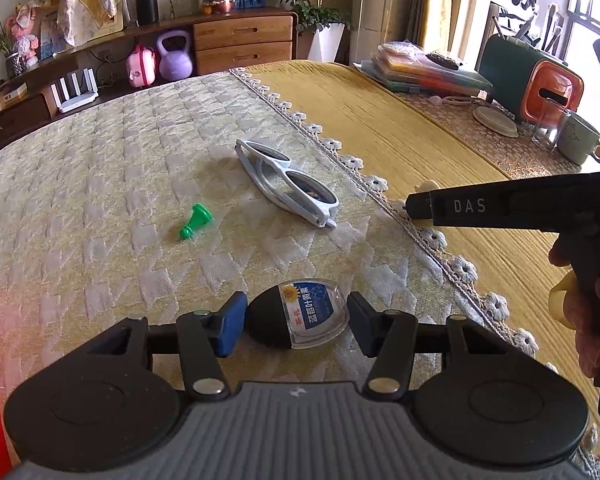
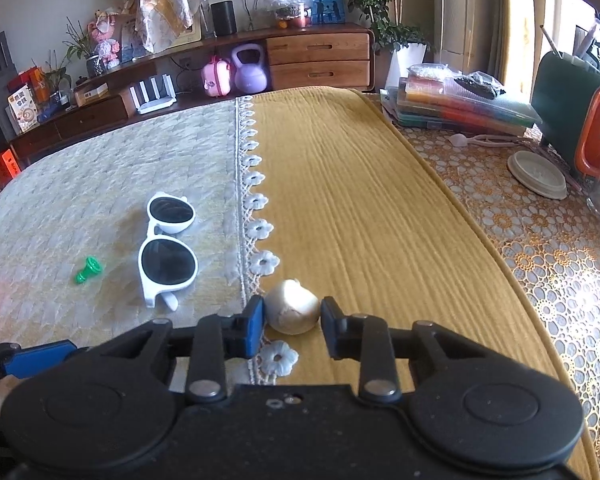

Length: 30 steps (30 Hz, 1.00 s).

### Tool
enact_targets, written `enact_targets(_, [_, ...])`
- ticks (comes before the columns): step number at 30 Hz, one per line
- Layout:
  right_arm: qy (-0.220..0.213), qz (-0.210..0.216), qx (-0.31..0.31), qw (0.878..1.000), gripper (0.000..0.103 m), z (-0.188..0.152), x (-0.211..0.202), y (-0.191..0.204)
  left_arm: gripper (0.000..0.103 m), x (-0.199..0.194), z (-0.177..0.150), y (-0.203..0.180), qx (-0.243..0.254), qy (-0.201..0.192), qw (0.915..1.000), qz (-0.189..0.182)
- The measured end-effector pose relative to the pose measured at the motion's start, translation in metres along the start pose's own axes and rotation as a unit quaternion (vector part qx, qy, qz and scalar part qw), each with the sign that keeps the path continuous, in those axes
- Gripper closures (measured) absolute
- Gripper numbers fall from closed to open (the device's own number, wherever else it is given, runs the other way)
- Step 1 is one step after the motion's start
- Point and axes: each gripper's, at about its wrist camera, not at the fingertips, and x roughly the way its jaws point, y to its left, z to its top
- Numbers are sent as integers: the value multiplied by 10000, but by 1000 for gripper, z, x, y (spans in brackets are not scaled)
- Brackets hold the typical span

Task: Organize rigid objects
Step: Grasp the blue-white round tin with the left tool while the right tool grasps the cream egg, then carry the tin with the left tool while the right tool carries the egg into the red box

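My left gripper gapes around a glossy black-and-clear teardrop case, untouched. My right gripper brackets a smooth pale shell, left pad touching. White plastic sunglasses lie ahead-left on quilted fabric.

Before me a long wooden sideboard ran along the far wall, with two drawers at its right end. On top stood a black speaker and a blue photo print; a purple kettlebell and a pink toy case sat in its open shelf. A potted plant in a white planter stood beside it. Sunlight came through the window at right, falling across my yellow tablecloth.
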Motion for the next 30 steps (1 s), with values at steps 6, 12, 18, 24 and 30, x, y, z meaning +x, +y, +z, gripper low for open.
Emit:
enact_targets(6, [-52, 116, -133, 9998, 73, -3, -20, 5, 49, -12, -5, 8, -72, 68, 9999, -37])
enact_targets(12, [-39, 262, -287, 9992, 73, -11, -45, 16, 49, -31, -8, 19, -196, 142, 9997, -41])
enact_targets(18, [-65, 469, -378, 9982, 73, -17, -76, 28, 49, -61, -11, 27, -230, 118, 9996, -65])
enact_targets(24, [-140, 656, -539, 9963, 73, -21, -108, 50, 49, -91, -16, 35, -257, 90, 9996, -65])
enact_targets(30, [-134, 908, -742, 9930, 73, -26, -136, 72, 49, -120, -22, 46, -317, 52, 9995, -24])
